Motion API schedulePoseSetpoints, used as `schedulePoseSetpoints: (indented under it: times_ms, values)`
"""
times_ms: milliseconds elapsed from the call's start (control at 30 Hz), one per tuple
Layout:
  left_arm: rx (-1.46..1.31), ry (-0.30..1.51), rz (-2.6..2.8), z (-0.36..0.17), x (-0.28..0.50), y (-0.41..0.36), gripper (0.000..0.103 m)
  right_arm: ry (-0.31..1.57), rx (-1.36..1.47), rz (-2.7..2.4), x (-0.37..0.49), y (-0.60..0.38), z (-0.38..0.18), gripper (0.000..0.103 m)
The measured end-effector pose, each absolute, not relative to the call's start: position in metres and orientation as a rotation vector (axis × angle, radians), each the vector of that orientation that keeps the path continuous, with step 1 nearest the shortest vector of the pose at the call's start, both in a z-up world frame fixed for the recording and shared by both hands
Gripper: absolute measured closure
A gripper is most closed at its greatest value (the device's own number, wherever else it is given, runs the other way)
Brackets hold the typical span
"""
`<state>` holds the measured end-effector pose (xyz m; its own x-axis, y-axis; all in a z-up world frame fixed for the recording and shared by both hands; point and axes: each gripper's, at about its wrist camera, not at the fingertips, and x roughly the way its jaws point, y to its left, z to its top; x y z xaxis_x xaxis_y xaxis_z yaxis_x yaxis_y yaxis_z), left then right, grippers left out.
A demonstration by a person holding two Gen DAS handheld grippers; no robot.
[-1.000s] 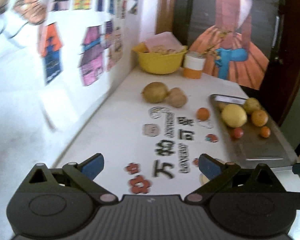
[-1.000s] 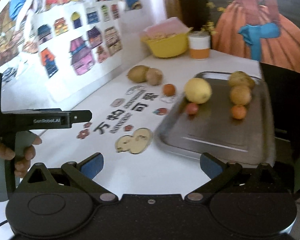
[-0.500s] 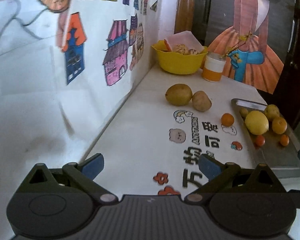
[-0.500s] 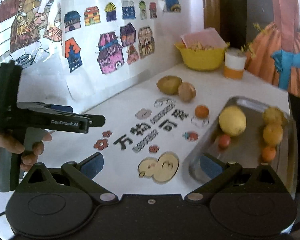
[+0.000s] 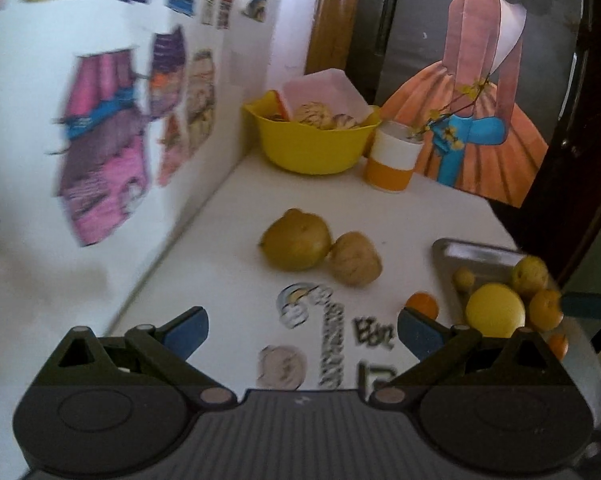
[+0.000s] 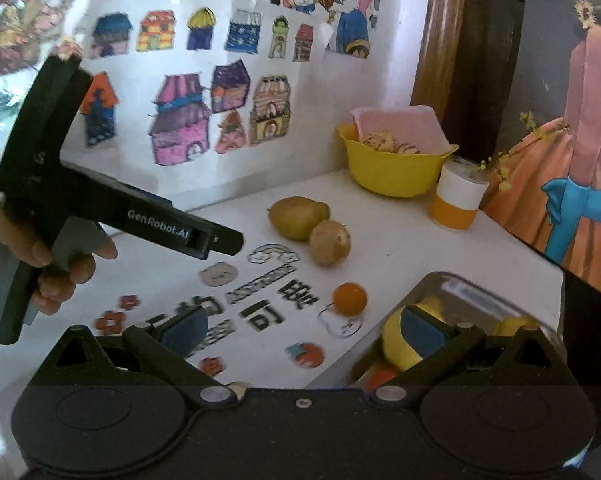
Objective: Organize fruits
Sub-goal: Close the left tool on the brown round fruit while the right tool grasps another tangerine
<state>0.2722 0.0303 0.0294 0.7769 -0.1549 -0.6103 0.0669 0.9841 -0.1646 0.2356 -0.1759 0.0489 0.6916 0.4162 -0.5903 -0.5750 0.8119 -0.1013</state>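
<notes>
Fruits (image 5: 494,310) in metal tray (image 5: 456,249)

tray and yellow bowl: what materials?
Tray: likely stainless steel or aluminium; grey, brushed-looking, with soft reflections and a rolled rim. Yellow bowl: probably moulded plastic; uniform opaque colour, smooth semi-gloss wall, thin lip with a pour spout. Neither is certain from looks alone.

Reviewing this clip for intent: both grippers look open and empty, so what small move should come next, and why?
Probably ease the left gripper forward toward the small orange beside the tray. Most fruit already sits in the tray; the orange lies loose on the table, nearest.
</notes>
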Motion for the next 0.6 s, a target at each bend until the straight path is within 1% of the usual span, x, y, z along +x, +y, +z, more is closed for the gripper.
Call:
schedulePoseSetpoints:
  times_ms: [67, 267, 433, 533, 600]
  values:
    - [-0.157, 0.673, -0.126, 0.027, 0.284, 0.025, 0.001, 0.590, -0.298, 0.567, 0.249, -0.176, 0.043, 0.002]
    - [-0.164, 0.692, -0.140, 0.017, 0.322, 0.003, 0.001, 0.647, -0.290, 0.596, 0.294, -0.175, 0.024, 0.014]
    - [-0.207, 0.714, -0.152, 0.007, 0.344, -0.008, 0.001, 0.655, -0.324, 0.614, 0.316, -0.169, 0.013, 0.023]
    - [-0.224, 0.712, -0.151, 0.001, 0.353, -0.011, 0.006, 0.658, -0.341, 0.621, 0.322, -0.168, 0.007, 0.032]
    - [-0.234, 0.712, -0.151, -0.003, 0.358, -0.013, 0.011, 0.659, -0.356, 0.623, 0.324, -0.166, 0.004, 0.039]
